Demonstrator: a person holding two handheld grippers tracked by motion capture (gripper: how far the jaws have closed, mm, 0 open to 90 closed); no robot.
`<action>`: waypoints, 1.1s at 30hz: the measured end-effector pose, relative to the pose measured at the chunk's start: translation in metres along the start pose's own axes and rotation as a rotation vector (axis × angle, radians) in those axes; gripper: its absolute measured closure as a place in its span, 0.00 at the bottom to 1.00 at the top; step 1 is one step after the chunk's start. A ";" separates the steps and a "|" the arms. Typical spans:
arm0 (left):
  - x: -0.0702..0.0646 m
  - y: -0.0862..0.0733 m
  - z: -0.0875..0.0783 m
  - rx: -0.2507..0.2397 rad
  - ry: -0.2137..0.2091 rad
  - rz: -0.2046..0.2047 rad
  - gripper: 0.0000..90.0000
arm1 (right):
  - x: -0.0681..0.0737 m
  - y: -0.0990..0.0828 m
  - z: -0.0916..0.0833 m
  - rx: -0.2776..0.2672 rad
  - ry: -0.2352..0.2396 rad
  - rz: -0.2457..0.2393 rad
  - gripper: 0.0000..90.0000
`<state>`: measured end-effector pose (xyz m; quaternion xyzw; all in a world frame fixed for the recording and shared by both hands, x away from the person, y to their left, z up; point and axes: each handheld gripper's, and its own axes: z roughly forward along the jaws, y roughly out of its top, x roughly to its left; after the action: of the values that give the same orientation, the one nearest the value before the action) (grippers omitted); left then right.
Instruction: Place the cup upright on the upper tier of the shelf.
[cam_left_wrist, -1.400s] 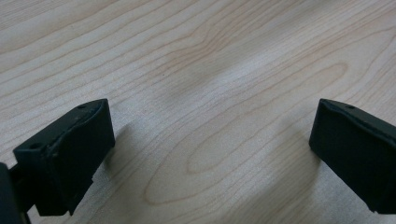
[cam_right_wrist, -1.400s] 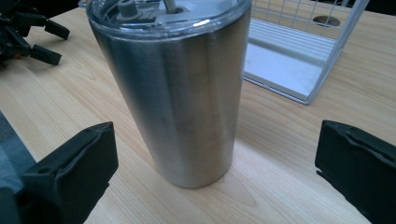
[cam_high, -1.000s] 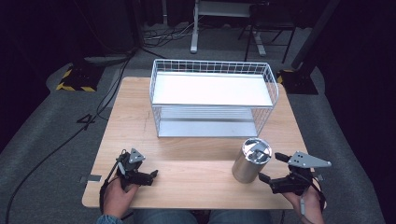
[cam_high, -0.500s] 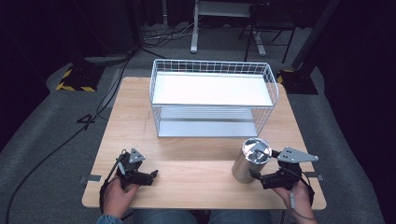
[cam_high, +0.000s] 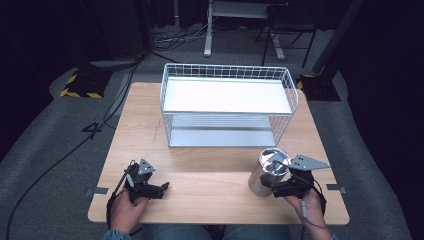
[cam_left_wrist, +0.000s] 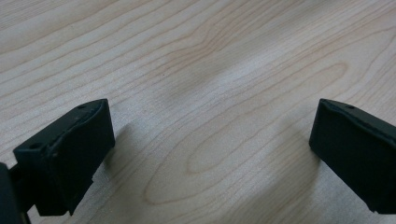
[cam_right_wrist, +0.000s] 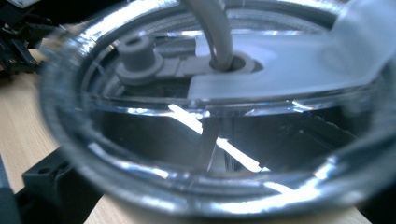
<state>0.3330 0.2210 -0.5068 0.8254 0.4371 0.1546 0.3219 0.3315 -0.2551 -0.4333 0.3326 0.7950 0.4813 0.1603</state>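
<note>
Your right gripper (cam_high: 274, 187) has its jaws spread around the steel canister (cam_high: 268, 171), which stands at their 12 o'clock, unclenched.

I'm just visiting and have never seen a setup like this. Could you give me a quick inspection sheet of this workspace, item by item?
Surface: light wooden table, bare between the things.
Job's things: shiny cylindrical metal can with a clear lid, upright near the front right; white wire two-tier basket rack at the back, shelves empty.
Clutter: nothing seen.
Grippers: left gripper low over the wood, jaws wide apart, holding nothing; right gripper at the can's side, grip cannot be told.
Cables: black cable trailing over the floor on the left.
Surroundings: grey carpet, black-and-yellow striped block, dark stands behind.
</note>
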 end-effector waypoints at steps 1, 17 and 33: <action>0.000 0.000 0.000 0.000 -0.001 -0.001 0.01 | 0.000 -0.001 0.002 -0.003 0.002 0.000 0.00; 0.000 0.000 0.000 0.000 0.000 0.000 0.01 | -0.001 -0.002 0.005 -0.024 0.004 0.004 0.02; 0.000 0.000 0.000 0.000 0.000 0.000 0.01 | -0.001 0.001 0.002 -0.024 -0.009 -0.009 0.04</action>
<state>0.3330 0.2210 -0.5068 0.8256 0.4370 0.1546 0.3218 0.3336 -0.2539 -0.4333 0.3293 0.7899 0.4886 0.1700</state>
